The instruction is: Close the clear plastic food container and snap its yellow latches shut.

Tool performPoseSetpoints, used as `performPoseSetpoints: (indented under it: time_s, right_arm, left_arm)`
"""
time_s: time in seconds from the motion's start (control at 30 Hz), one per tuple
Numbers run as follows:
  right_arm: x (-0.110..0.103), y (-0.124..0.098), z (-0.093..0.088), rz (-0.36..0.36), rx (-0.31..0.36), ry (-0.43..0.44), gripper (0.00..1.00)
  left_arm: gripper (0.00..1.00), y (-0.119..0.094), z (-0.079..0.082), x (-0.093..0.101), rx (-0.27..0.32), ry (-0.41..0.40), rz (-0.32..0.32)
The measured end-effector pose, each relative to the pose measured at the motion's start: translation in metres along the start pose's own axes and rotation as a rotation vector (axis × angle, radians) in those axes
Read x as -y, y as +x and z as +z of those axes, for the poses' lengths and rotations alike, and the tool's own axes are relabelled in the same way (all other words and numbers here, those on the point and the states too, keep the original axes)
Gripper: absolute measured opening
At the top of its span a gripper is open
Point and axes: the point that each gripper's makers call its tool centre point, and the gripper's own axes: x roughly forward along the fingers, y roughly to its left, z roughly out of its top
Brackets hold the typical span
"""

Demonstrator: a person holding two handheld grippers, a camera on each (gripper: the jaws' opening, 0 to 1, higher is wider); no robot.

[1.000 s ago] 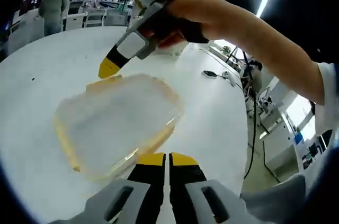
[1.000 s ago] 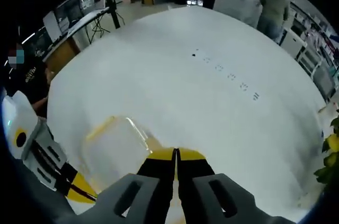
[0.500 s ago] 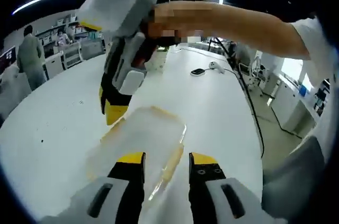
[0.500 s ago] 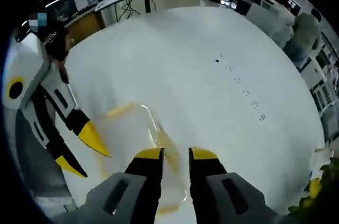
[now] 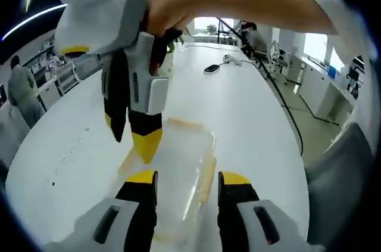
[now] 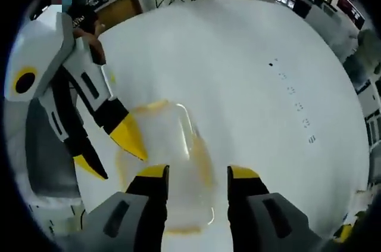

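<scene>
The clear plastic container (image 5: pixel 178 162) lies flat on the white table (image 5: pixel 256 121) with its lid on top. A yellow latch (image 5: pixel 206 174) runs along its right side and another sits at the far end. My left gripper (image 5: pixel 189 179) is open, its jaws straddling the near part of the container. A hand holds my right gripper (image 5: pixel 130 139) above the container's left edge, tips pointing down and apart. In the right gripper view my right gripper (image 6: pixel 197 173) stands open over the container (image 6: pixel 169 139), and my left gripper (image 6: pixel 110 154) reaches in from the left beside it.
A black cable with small devices (image 5: pixel 213 68) lies at the table's far end. A row of small dark marks (image 6: pixel 292 91) crosses the tabletop. A person (image 5: pixel 21 88) stands beyond the table edge, and another person (image 6: pixel 83 19) is behind my left gripper.
Both grippers went from shut to open and spread wider. Both have come in over the container, the right one swinging to point steeply down at its left edge.
</scene>
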Motion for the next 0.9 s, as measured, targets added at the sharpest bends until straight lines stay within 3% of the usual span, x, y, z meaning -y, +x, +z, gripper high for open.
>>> performPoseSetpoints:
  time_s: [0.23, 0.37, 0.5, 0.9]
  right_arm:
    - [-0.007, 0.005, -0.004, 0.053, -0.021, -0.031, 0.39]
    - [-0.011, 0.01, -0.005, 0.099, -0.043, -0.046, 0.38]
    - [-0.014, 0.008, -0.006, 0.141, -0.063, -0.064, 0.34]
    - [-0.009, 0.011, -0.009, 0.188, -0.094, -0.097, 0.33]
  left_arm:
    - [0.35, 0.01, -0.008, 0.004, -0.044, 0.092, -0.017]
    - [0.35, 0.015, -0.01, -0.002, -0.064, 0.154, 0.033]
    - [0.36, 0.02, -0.013, 0.0, -0.088, 0.21, 0.038]
    - [0.35, 0.019, -0.015, -0.001, -0.094, 0.211, 0.046]
